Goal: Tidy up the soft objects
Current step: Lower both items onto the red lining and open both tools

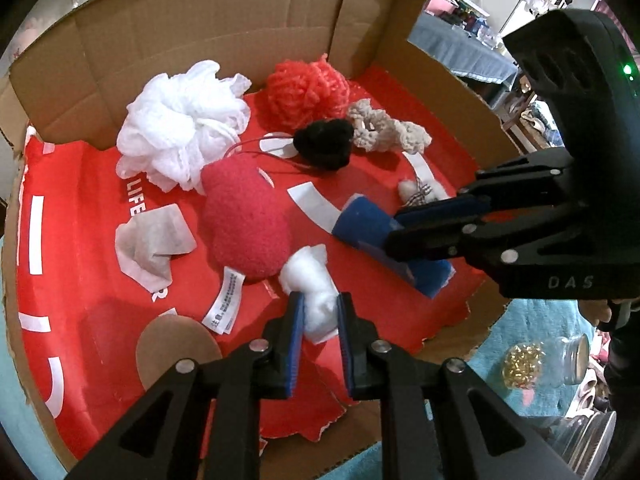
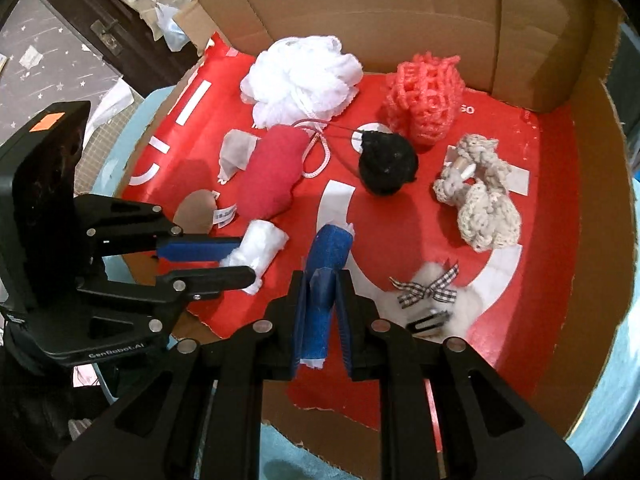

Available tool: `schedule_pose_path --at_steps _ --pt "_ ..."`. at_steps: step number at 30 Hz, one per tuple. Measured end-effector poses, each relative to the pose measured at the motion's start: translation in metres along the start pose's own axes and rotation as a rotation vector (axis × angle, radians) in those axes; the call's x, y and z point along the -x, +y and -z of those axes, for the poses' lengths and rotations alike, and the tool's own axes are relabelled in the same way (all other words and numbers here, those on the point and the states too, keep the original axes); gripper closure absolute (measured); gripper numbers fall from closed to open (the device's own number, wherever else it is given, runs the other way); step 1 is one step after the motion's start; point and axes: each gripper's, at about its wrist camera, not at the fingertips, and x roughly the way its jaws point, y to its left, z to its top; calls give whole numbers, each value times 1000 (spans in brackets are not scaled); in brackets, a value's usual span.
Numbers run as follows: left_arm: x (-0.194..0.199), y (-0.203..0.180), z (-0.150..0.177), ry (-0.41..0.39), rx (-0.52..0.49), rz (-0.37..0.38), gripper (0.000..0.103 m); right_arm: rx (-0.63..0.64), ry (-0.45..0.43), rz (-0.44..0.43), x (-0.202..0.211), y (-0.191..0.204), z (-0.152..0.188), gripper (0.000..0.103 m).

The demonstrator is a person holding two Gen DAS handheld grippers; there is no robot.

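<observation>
Cotton wad (image 1: 316, 300) sits clenched between the left fingers (image 1: 318, 312), low over the red liner of the cardboard box (image 1: 200, 20); the right fingers (image 2: 322, 292) grip a blue sponge roll (image 2: 326, 264) just beside it. Both look freshly placed or about to lift. Farther out lie a red plush (image 1: 246, 224), black pom-pom (image 1: 324, 148), and white mesh pouf (image 1: 180, 120). Next probably calls for moving each piece to its spot without dragging neighbours.

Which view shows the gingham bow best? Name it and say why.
The right wrist view: the gingham bow lies whole on white fluff, both loops and tails clear, right of the right claw. In the left wrist view the right claw hides most of it.
</observation>
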Motion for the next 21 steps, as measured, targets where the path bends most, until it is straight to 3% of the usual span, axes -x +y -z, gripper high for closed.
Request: schedule_pose_path --at_steps 7,15,17,18,19,21 --pt "3 1 1 1 7 -8 78 2 39 34 -11 3 -1 88" --pt "21 -2 2 -60 25 -40 45 -3 9 99 -1 9 2 85" --pt "29 -2 4 -81 35 -63 42 -5 -6 120 3 12 4 70" --pt "33 -2 5 -89 38 -74 41 -9 -14 128 3 13 4 44" --pt "36 -2 7 -97 43 -86 41 -10 -32 139 6 15 5 28" --pt "43 -2 11 -117 57 -114 31 0 -69 182 13 21 9 28"
